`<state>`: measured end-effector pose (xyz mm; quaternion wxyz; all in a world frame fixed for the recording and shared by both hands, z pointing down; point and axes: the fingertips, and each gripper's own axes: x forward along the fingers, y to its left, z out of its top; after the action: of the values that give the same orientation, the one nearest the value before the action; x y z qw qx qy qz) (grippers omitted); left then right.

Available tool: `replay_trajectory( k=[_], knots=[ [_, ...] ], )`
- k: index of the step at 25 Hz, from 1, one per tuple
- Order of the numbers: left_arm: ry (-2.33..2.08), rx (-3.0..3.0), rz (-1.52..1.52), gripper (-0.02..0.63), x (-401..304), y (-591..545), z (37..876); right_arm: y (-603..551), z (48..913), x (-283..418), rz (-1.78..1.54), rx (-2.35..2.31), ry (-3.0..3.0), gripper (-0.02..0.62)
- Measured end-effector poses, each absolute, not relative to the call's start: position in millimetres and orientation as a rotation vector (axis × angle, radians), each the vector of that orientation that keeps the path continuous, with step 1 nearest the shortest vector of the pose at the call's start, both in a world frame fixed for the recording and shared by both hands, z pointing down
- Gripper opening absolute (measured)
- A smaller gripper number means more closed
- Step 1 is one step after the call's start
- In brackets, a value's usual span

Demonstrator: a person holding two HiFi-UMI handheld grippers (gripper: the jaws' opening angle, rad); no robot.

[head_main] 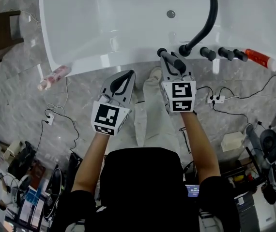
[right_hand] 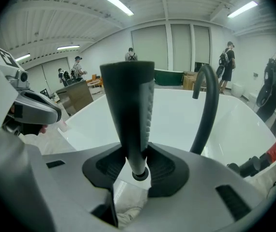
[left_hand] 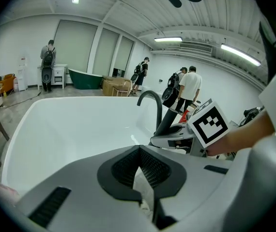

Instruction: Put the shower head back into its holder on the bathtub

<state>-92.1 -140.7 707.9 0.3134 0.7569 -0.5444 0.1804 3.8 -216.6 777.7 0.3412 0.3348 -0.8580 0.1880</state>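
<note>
Black tapering shower head (right_hand: 127, 110), clamped at its narrow ringed end between the pads of the right gripper (right_hand: 138, 154). Its long axis runs straight out from the jaws, broad end foremost, towards the near rim of the glossy white bathtub (head_main: 104, 28). In the head view it lies just short of the row of black fittings on that rim: a tall curved black spout (head_main: 207, 21) and stubby black knobs (head_main: 223, 53) to its right. The right hand is thus the nearer to the fittings. The white left gripper (left_hand: 139, 151) hangs beside it over the floor, jaws closed tip to tip on nothing. Which fitting is the holder cannot be made out. No hose is visible.
</note>
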Motion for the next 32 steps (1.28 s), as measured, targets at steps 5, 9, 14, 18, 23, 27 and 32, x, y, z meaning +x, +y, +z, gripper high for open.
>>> replay_trajectory(
  k=[5, 9, 14, 18, 23, 27, 32],
  knots=[
    [-1.439, 1.966, 0.497, 0.012, -98, -136, 723, -214, 793, 3, 0.506, 0.862, -2.209, 0.137],
    [-1.439, 1.958, 0.500, 0.012, -100, -138, 731, -214, 807, 5, 0.487, 0.863, -2.198, 0.137],
    [-1.449, 1.953, 0.485, 0.012, -104, -142, 730, -211, 817, 5, 0.487, 0.864, -2.182, 0.138],
    [-1.451, 1.952, 0.484, 0.012, -104, -144, 730, -210, 821, 3, 0.471, 0.853, -2.176, 0.138],
    [-1.448, 1.956, 0.485, 0.012, -106, -146, 728, -210, 823, -2, 0.473, 0.835, -2.167, 0.137],
    [-1.438, 1.972, 0.481, 0.012, -102, -146, 723, -205, 826, -1, 0.553, 0.809, -2.141, 0.159],
    [-1.444, 1.999, 0.498, 0.012, -107, -140, 708, -193, 816, 1, 0.572, 0.813, -2.126, 0.213]
  ],
)
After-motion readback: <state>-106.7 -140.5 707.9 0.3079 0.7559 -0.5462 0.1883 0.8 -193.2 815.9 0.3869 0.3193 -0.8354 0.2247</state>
